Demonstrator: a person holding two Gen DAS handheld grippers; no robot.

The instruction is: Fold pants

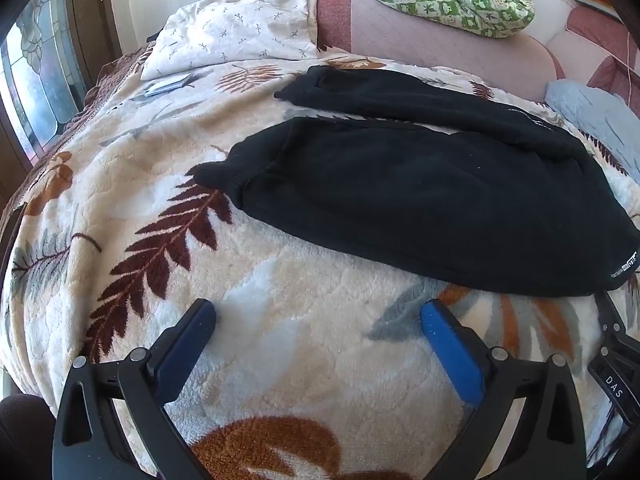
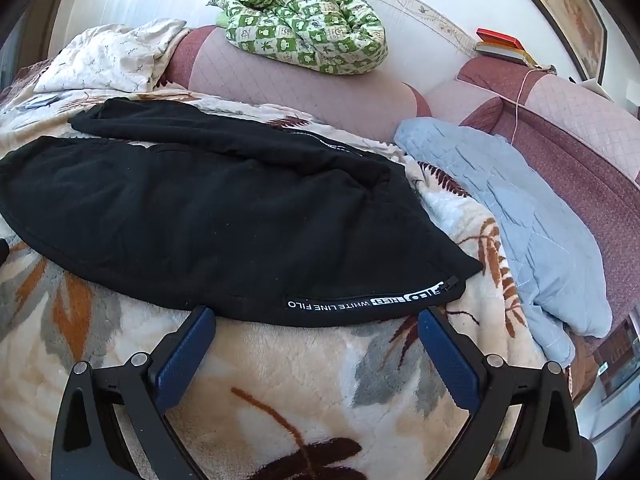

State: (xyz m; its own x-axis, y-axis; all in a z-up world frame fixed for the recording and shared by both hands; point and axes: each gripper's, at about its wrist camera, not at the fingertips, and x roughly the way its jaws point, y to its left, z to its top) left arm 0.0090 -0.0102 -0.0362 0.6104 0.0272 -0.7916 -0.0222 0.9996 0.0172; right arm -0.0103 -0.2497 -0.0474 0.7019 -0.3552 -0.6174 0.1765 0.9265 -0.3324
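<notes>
I see the leaf-patterned blanket spread wide, black pants lying flat across it (legs running left), then my left gripper and right gripper near them, both spread apart, empty

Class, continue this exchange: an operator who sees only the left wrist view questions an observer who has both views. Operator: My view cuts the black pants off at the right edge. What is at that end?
Observer: The waist end. A strip of white lettering runs along the near edge of the pants.
Operator: Where are the right gripper's fingers?
Observer: The right gripper is open and empty. Its fingers reach that near edge, with the lettering ahead between them.
Operator: Anything beside the waist?
Observer: A blue quilt lies to its right, with some blanket showing between them.
</notes>
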